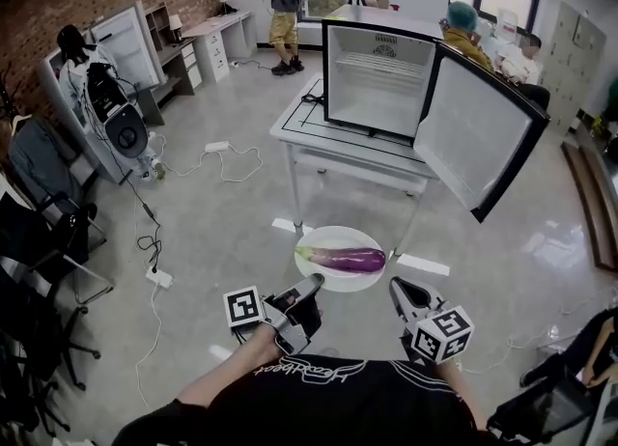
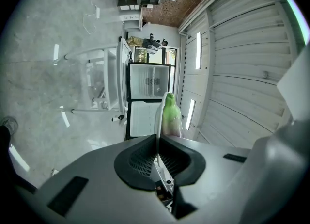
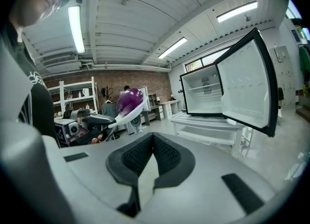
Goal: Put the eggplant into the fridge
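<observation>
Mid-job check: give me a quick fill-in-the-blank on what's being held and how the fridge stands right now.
On the plate lies a purple ___.
The left gripper is shut on the plate's ___.
The fridge has its door ___.
The fridge stands on a white ___.
Missing words: eggplant; rim; open; table.

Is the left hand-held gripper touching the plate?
Touching. The left gripper view shows the left hand-held gripper clamping the rim of the plate between its jaws.
</observation>
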